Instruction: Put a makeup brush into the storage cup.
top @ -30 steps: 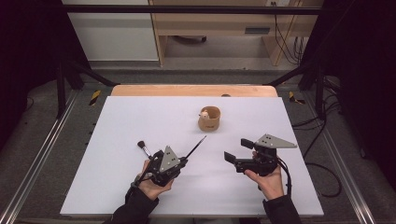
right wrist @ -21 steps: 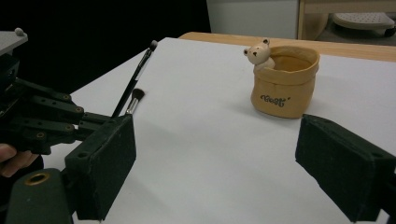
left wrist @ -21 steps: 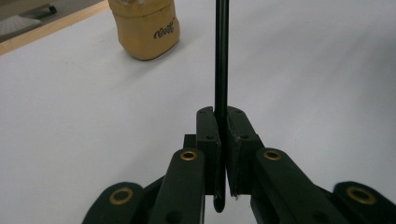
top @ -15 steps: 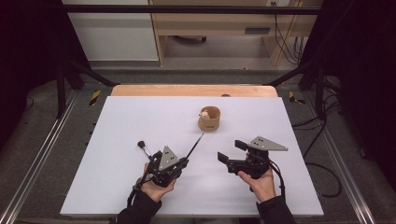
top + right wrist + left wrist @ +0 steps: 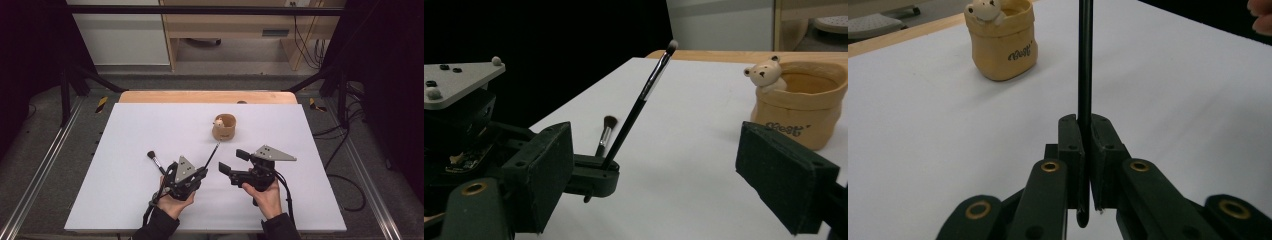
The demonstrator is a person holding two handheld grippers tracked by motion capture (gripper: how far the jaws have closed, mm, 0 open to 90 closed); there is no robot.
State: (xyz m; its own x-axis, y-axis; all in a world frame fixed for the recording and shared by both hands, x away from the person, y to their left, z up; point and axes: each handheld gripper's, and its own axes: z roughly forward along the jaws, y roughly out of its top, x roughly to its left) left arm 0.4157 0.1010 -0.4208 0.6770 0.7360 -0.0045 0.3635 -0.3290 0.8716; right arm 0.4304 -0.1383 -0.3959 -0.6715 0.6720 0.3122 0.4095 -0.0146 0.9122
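My left gripper (image 5: 200, 172) is shut on the lower end of a thin black makeup brush (image 5: 212, 154), whose handle (image 5: 1084, 60) runs up between the jaws and slants toward a tan cup (image 5: 223, 128) with a small bear figure on its rim. The cup (image 5: 1000, 40) stands upright just past the brush tip. My right gripper (image 5: 232, 161) sits close to the right of the left one, open, with nothing between its pads. From the right gripper view (image 5: 664, 172) I see the left gripper (image 5: 589, 177) holding the tilted brush (image 5: 639, 105), with the cup (image 5: 801, 102) to the right.
A second, shorter brush with a dark fluffy head (image 5: 155, 161) lies on the white table (image 5: 150, 125) left of my left gripper; it is also in the right gripper view (image 5: 606, 131). A wooden strip (image 5: 205, 97) borders the table's far edge. Metal rails flank both sides.
My right gripper has moved left, closer to the left gripper and the held brush. The left gripper has shifted slightly right, still holding the brush.
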